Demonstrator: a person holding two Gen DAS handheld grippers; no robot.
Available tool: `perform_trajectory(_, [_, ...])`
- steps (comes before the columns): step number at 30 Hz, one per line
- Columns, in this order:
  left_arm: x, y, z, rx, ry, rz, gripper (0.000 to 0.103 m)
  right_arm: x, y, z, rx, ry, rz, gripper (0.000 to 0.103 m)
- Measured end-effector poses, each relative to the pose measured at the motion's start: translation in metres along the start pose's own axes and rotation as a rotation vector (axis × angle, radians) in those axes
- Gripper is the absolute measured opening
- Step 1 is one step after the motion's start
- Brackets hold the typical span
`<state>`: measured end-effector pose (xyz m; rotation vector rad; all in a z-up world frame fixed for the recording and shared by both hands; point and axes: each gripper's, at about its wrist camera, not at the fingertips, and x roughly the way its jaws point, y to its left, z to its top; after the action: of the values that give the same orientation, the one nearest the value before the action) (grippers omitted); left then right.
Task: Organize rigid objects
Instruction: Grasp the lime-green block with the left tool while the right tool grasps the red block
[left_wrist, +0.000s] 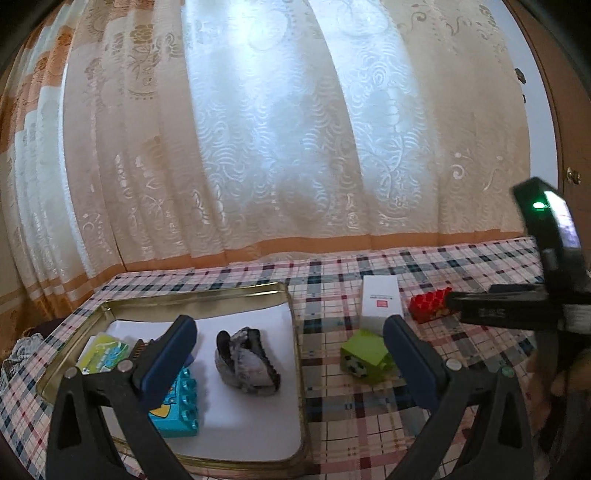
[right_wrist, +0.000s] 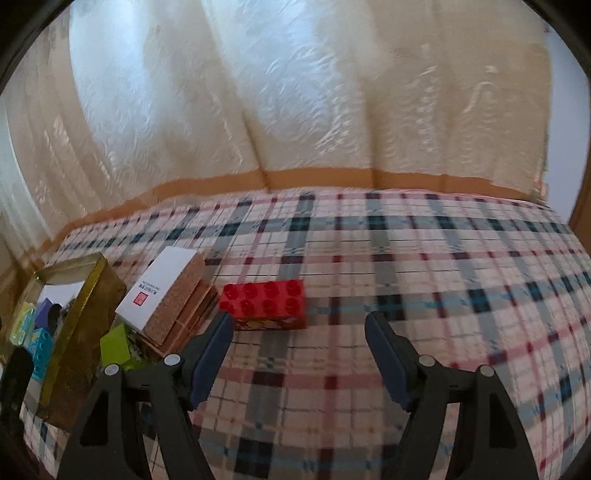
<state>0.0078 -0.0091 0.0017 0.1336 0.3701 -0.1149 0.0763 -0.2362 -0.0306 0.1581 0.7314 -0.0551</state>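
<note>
Counter (left_wrist: 369, 424), plaid cloth; curtain (left_wrist: 277, 129) behind.

Left wrist view only: gold tin (left_wrist: 207, 291) interior, holding teal brick (left_wrist: 177, 402), grey-black lump (left_wrist: 245, 363), yellow-green card (left_wrist: 105, 350).

Right wrist view only: tin's outer gold wall, cork-edged stack under the white box (right_wrist: 159, 288).

Red brick (right_wrist: 266, 302): on the cloth, right of the white box, just beyond the right gripper (right_wrist: 299, 343), nearer its left finger; not touched.

Green block (left_wrist: 364, 350): near the left gripper (left_wrist: 291, 350), beside its right finger.

Both grippers' fingers: spread apart, holding nothing.
</note>
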Motion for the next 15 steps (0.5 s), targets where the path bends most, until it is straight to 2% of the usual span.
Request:
perform_trajectory(5, [0.003, 0.004, 0.000, -0.020, 0.019, -0.012, 0.103, 0.023, 0.012, 0.011, -0.036, 0.050, 0.002, 0.076])
perform_trajectory(9, [0.004, 0.004, 0.000, -0.016, 0.023, -0.010, 0.103, 0.039, 0.018, 0.015, -0.037, 0.101, 0.049, 0.076])
perform_trajectory(11, [0.004, 0.004, -0.001, -0.010, 0.024, -0.011, 0.103, 0.047, 0.022, 0.015, -0.049, 0.139, 0.017, 0.076])
perform_trajectory(13, [0.005, 0.003, -0.001, -0.005, 0.028, -0.015, 0.103, 0.047, 0.026, 0.014, -0.070, 0.139, 0.008, 0.076])
perform_trajectory(14, [0.006, 0.003, -0.001, -0.003, 0.030, -0.018, 0.103, 0.047, 0.026, 0.014, -0.073, 0.139, 0.004, 0.075])
perform_trajectory(15, [0.006, 0.002, -0.001, -0.001, 0.032, -0.018, 0.103, 0.046, 0.026, 0.014, -0.072, 0.135, 0.003, 0.069])
